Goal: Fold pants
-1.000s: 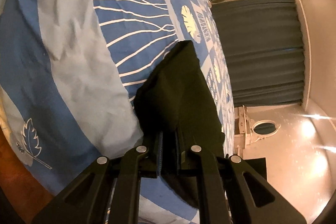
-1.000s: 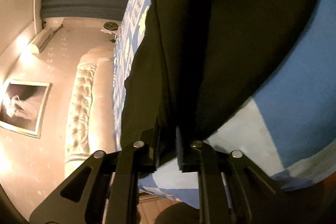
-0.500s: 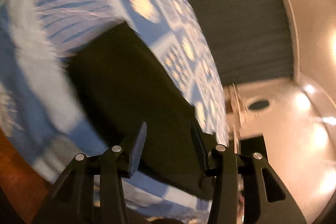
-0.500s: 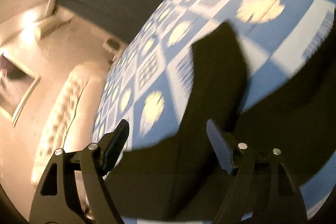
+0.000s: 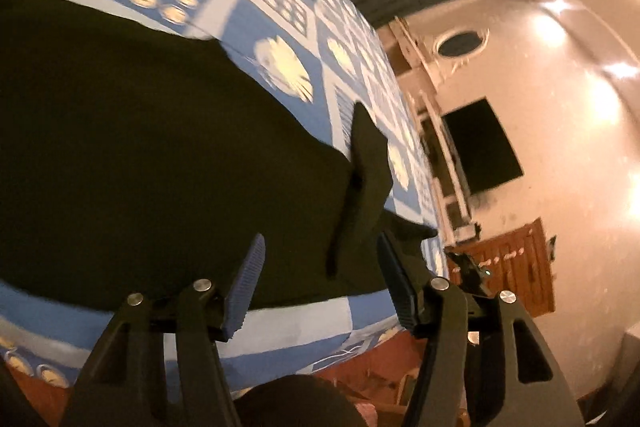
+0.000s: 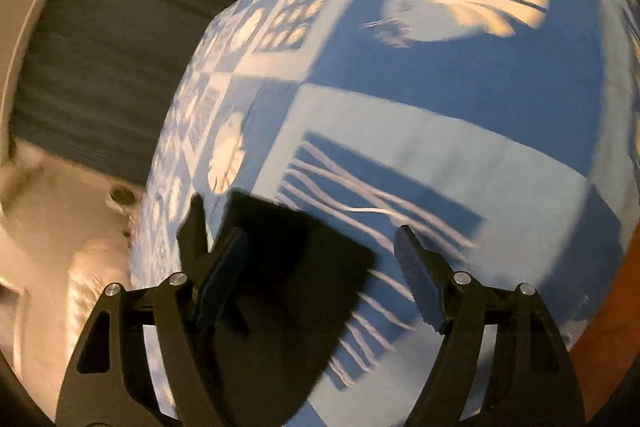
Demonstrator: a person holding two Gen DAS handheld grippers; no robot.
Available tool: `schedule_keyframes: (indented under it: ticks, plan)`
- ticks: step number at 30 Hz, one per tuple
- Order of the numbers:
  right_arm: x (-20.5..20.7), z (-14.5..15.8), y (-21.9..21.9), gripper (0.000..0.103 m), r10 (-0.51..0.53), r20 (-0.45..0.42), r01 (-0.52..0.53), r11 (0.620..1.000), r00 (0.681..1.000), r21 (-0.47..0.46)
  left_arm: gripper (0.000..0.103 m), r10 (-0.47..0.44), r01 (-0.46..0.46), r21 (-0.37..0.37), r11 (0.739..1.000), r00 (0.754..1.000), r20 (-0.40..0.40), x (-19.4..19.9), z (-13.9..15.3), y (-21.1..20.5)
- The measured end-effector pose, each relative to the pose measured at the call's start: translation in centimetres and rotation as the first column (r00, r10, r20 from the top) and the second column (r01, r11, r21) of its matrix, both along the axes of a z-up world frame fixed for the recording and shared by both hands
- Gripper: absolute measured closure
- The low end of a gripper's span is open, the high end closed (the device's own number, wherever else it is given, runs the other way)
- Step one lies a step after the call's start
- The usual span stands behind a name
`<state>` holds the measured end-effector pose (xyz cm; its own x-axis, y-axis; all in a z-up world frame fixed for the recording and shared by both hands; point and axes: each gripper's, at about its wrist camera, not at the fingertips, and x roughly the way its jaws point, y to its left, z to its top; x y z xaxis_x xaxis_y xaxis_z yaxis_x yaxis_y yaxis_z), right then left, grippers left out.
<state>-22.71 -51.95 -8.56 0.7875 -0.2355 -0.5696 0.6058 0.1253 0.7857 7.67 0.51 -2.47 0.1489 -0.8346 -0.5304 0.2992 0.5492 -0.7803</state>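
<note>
The black pants [image 5: 152, 147] lie flat on the blue patterned bedspread [image 5: 280, 27]; a loose flap [image 5: 364, 171] sticks up near their right end. My left gripper [image 5: 320, 279] is open and empty, raised just above the pants' near edge. In the right wrist view a corner of the pants [image 6: 288, 287] lies below my right gripper [image 6: 320, 275], which is open and empty above the bedspread [image 6: 440, 147].
A dark curtain [image 6: 92, 67] hangs beyond the bed. A black wall screen [image 5: 480, 147] and a wooden cabinet [image 5: 508, 263] stand to the right. The cream headboard [image 6: 92, 287] is at lower left. The bed's near edge drops to red-brown floor [image 5: 360, 375].
Both grippers were shut on the pants one second ago. They have opened, let go of the cloth, and lifted and swung away; the pants now lie on the bed.
</note>
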Motion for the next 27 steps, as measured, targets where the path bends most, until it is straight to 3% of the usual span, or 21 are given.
schedule_keyframes:
  ticks: [4, 11, 16, 19, 23, 27]
  plan:
    - [0.6, -2.3, -0.1, 0.027, 0.072, 0.034, -0.076, 0.991, 0.997, 0.113, 0.044, -0.05, 0.05, 0.001, 0.999, 0.998, -0.044, 0.1, -1.2, -4.8]
    - [3.2, -2.6, 0.6, 0.029, 0.15, -0.006, -0.149, 0.987, 0.989, 0.052, 0.044, -0.071, 0.072, 0.001, 0.997, 0.99, -0.124, -2.7, -4.2, -8.5]
    - [3.9, -3.1, 0.0, 0.054, 0.16, -0.018, -0.159, 0.986, 0.987, 0.044, 0.038, -0.045, 0.047, 0.007, 0.999, 0.99, -0.131, -3.8, -5.3, -8.6]
    - [3.8, -3.5, 0.3, 0.083, 0.197, 0.033, -0.199, 0.976, 0.98, 0.085, 0.038, -0.033, 0.034, 0.015, 0.999, 0.994, -0.1, -4.0, -4.9, -8.7]
    - [4.1, -3.6, 0.8, 0.095, 0.199, 0.04, -0.201, 0.976, 0.979, 0.082, 0.035, -0.011, 0.013, 0.035, 0.999, 0.998, -0.062, -4.2, -4.3, -8.6]
    - [2.3, -1.9, 0.7, 0.097, 0.178, 0.046, -0.179, 0.984, 0.983, 0.021, 0.031, 0.009, -0.007, 0.027, 1.0, 0.998, -0.062, -4.0, -3.8, -8.1]
